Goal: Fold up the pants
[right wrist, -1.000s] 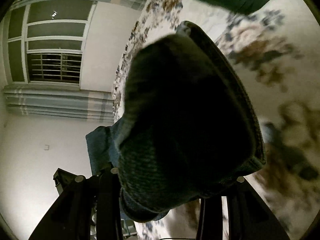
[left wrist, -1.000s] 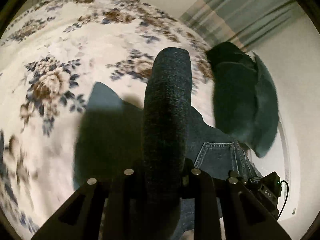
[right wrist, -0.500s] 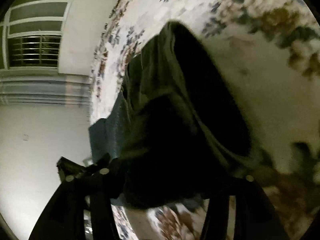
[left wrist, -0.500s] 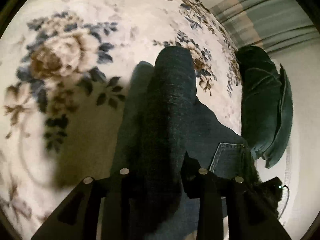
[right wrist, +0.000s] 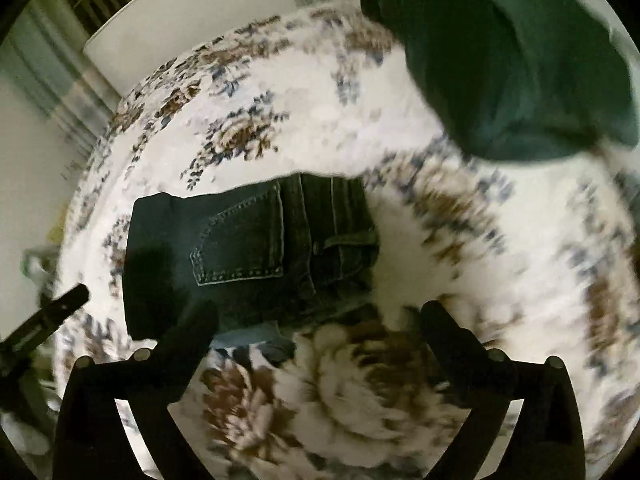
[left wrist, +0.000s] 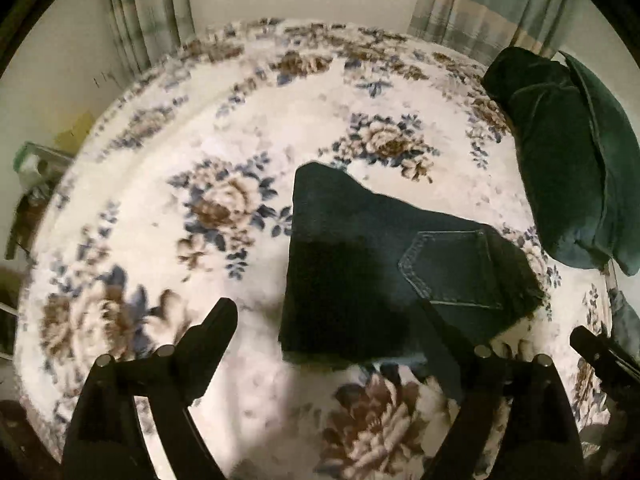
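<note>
The dark blue jeans (left wrist: pixel 380 272) lie folded in a compact stack on the floral bedspread (left wrist: pixel 240 152), one back pocket (left wrist: pixel 452 268) facing up. My left gripper (left wrist: pixel 326 320) hovers above the stack's near edge. Its jaws are opening and nothing is between them. In the right wrist view the jeans (right wrist: pixel 248 248) lie just beyond my right gripper (right wrist: pixel 320 316). Its jaws are opening too and hold nothing. Each gripper's tip shows in the other's view: the right gripper (left wrist: pixel 600 352) and the left gripper (right wrist: pixel 60 312).
Two dark green cushions (left wrist: pixel 568 168) lie at the bed's right side, also as the cushions (right wrist: pixel 512 60) in the right view. Striped curtains (left wrist: pixel 480 8) hang behind the bed. Some clutter (left wrist: pixel 36 168) sits beyond the bed's left edge.
Both grippers held folds of the jeans earlier. Both have let go, opened wide and lifted away, and the jeans now lie folded on the bedspread.
</note>
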Available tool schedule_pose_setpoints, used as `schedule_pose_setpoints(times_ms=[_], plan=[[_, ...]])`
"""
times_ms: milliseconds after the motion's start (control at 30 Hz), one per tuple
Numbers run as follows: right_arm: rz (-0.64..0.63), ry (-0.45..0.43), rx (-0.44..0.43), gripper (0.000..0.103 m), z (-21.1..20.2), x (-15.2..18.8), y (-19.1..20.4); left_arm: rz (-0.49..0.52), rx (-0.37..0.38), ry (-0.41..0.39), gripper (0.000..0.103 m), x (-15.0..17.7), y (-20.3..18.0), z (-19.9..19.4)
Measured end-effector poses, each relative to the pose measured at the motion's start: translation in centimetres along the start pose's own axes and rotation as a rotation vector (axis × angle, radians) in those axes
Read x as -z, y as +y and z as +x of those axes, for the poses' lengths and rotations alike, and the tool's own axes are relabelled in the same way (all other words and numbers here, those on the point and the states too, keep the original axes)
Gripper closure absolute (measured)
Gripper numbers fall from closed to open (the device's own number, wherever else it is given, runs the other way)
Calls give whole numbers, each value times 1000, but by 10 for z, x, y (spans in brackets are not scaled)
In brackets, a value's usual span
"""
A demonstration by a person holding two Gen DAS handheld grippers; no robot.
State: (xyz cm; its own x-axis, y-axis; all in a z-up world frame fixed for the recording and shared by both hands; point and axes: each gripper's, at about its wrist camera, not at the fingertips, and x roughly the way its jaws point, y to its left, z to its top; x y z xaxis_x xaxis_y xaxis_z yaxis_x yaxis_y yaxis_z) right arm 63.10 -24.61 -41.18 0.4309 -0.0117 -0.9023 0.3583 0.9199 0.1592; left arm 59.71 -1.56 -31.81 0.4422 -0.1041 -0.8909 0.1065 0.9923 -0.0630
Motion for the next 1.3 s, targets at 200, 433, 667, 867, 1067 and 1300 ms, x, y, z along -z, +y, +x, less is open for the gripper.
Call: schedule_pose_setpoints(times_ms=[200, 433, 667, 867, 1067, 1300], plan=[[-92, -100, 74, 0, -99, 12, 19, 22, -44, -91, 15, 8, -22, -81], [-112, -204, 71, 0, -225, 35, 9, 31, -71, -185, 15, 39, -37, -188], [-136, -280, 24, 0, -338, 74, -10, 43, -87, -260, 15, 88, -54, -283], [-143, -348, -31, 0, -436, 118, -34, 46, -101, -330, 15, 131, -69, -360], [-174, -409, -60, 0, -521, 154, -56, 20, -106, -377, 15, 161, -76, -418], [-227, -464, -77, 0, -595, 190, -61, 6, -97, -417, 15, 183, -79, -462]])
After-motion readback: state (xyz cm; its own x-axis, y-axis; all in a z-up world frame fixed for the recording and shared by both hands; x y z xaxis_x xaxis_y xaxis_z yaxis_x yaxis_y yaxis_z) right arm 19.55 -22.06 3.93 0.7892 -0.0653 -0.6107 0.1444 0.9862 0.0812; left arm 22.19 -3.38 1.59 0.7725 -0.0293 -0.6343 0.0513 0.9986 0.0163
